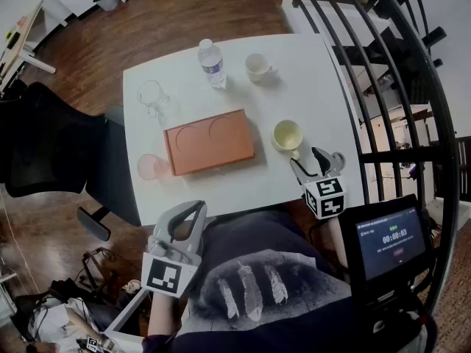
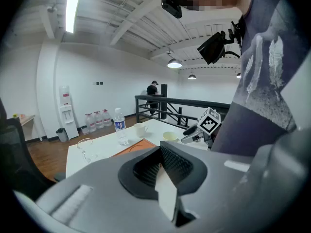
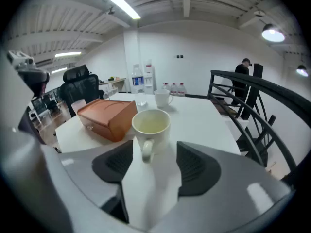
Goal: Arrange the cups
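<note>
Evidently the step in hand is the reach for the cream mug (image 3: 151, 123). It stands on the white desk (image 1: 316, 87) just to the right of the orange tray (image 1: 210, 142), apart from it. The right gripper (image 1: 309, 163) is lined up on the mug with its jaws spread wide. Nothing is gripped, and the pads are clear of the china. In the right gripper view the mug's handle points back toward the jaws and sits about centred in the gap.

To do this well, the person would probably hold the jaws wide and ease forward along the same line. They should close only once the pads flank the handle or the near wall. Closing early would likely nudge the mug away or spin it.

The tray shows two round recesses on top, which look like the places meant for cups. A straight lift before any sideways move should clear the tray's edge.

The left gripper (image 1: 193, 215) is closed with nothing in it, and it hangs off the desk's near edge. A pink cup (image 1: 149, 167) stands beside the tray's left end. A clear glass cup (image 1: 151, 98), a water bottle (image 1: 212, 63) and a white mug (image 1: 257, 67) stand farther back, well out of the way.
</note>
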The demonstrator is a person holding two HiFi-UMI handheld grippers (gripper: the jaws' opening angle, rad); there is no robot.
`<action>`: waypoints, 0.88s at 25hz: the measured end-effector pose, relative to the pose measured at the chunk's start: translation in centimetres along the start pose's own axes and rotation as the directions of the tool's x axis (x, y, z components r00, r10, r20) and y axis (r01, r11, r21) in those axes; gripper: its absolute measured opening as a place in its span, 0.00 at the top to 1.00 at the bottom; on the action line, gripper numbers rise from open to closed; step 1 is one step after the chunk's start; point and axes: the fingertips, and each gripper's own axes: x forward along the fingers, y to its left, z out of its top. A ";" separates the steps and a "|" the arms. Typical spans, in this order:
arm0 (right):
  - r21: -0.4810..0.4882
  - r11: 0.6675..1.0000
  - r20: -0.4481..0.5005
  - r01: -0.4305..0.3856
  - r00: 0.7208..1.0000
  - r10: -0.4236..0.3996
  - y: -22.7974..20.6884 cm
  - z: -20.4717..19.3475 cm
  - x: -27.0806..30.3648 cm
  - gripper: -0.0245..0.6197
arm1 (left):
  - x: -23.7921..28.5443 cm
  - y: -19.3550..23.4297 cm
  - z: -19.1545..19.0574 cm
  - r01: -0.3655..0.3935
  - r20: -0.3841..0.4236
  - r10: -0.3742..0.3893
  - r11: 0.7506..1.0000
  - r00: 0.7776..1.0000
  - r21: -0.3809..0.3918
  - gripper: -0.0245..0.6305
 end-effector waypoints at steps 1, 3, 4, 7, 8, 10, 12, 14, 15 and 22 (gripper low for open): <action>-0.025 1.000 -0.018 0.002 1.000 -0.003 0.3 0.1 0.8 0.54 | 0.0 0.0 -0.1 0.005 -0.004 -0.004 1.000 1.000 0.006 0.94; -0.061 0.998 -0.053 0.004 0.999 -0.007 0.7 0.1 2.1 0.54 | 0.0 -0.2 -0.3 0.013 -0.013 -0.013 1.000 1.000 0.022 0.94; -0.071 0.997 -0.068 0.006 0.998 -0.011 0.8 -0.1 2.6 0.54 | 0.0 -0.2 -0.4 0.016 -0.020 -0.016 0.999 1.000 0.032 0.94; -0.118 0.992 -0.094 0.038 0.994 -0.050 0.1 -0.4 3.6 0.54 | 0.0 -0.5 -0.9 0.022 -0.045 -0.019 0.998 0.999 0.059 0.94; -0.143 0.989 -0.101 0.048 0.993 -0.063 -0.2 -0.5 3.8 0.54 | 0.1 -0.5 -0.9 0.023 -0.050 -0.020 0.998 0.999 0.066 0.94; -0.178 0.983 -0.116 0.048 0.991 -0.069 -0.5 -0.6 4.2 0.54 | 0.2 -0.6 -1.1 0.026 -0.053 -0.022 0.996 0.998 0.081 0.94; -0.185 0.982 -0.128 0.031 0.990 -0.056 -0.4 -0.9 4.5 0.54 | 0.2 -0.5 -1.4 0.027 -0.055 -0.023 0.996 0.998 0.088 0.94; -0.206 0.979 -0.145 0.007 0.989 -0.038 -0.2 -1.0 4.7 0.54 | 0.2 -0.4 -1.5 0.025 -0.062 -0.019 0.996 0.998 0.085 0.94; -0.223 0.975 -0.153 -0.008 0.988 -0.027 0.0 -1.1 4.8 0.57 | 0.2 -0.4 -1.5 0.022 -0.066 -0.017 0.996 0.998 0.087 0.94; -0.299 0.952 -0.181 -0.059 0.984 0.004 0.1 -1.6 4.7 0.85 | 0.3 -0.9 -1.7 0.009 -0.079 -0.003 0.997 0.997 0.078 0.94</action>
